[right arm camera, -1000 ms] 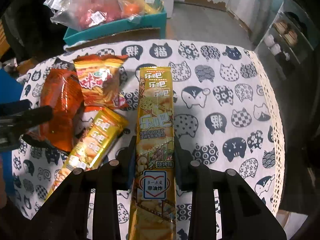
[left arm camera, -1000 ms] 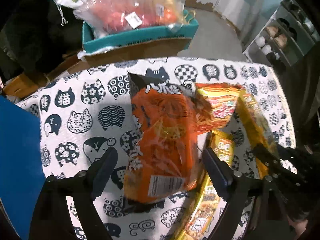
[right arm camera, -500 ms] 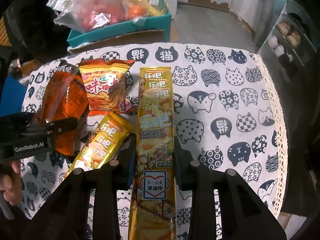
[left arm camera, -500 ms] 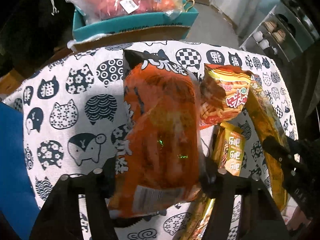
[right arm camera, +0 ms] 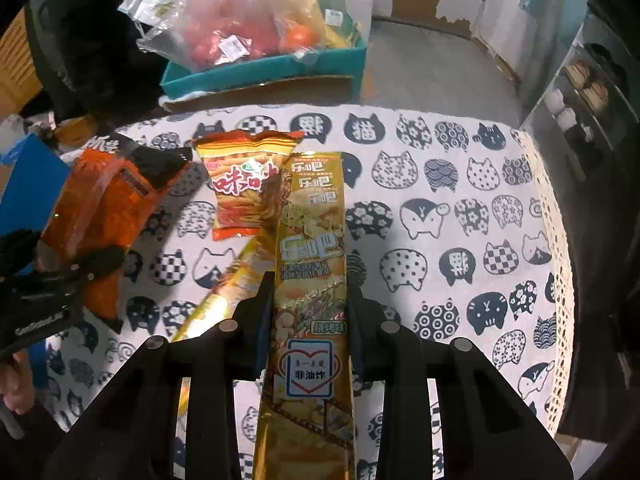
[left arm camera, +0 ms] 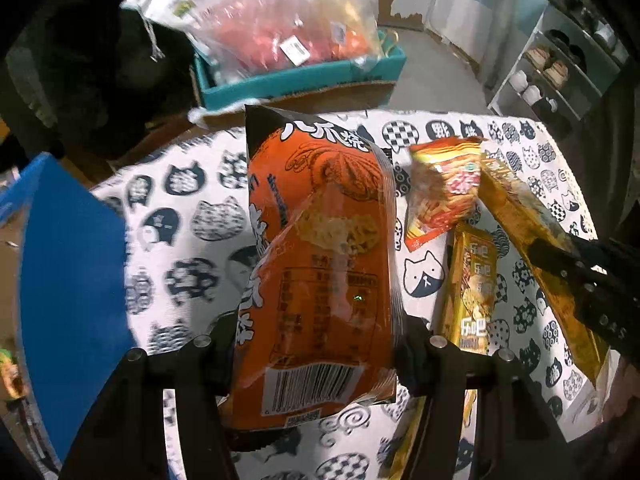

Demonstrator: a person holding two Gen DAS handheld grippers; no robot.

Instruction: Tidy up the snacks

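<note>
Up came the orange snack bag (left arm camera: 320,264) since half a second earlier: in the left wrist view it had lifted clear of the cat-print tabletop (left arm camera: 180,216), and its black top corner now reached past the far edge toward the teal box (left arm camera: 296,80). The left tool (left arm camera: 320,340) was closed onto the bag's lower part, one finger pressed against each side just above the barcode. The bag's long axis ran straight away from the tool, barcode end nearest the camera, black printed end pointing far.

Just right of it, the small red-and-yellow chip packet (left arm camera: 444,192) lay on the cloth, apart from the orange bag, where earlier the two had overlapped. Next along, the short gold packet (left arm camera: 470,292) lay beside it, pointing roughly the same way.

Over on the right, little had changed. The right tool (right arm camera: 308,312) still clamped the long gold snack pack (right arm camera: 312,280), fingers tight on both long edges around its lower middle. That pack's long axis ran dead ahead along the fingers, heart label nearest the camera, far end pointing toward the teal box and touching the chip packet's right edge.
</note>
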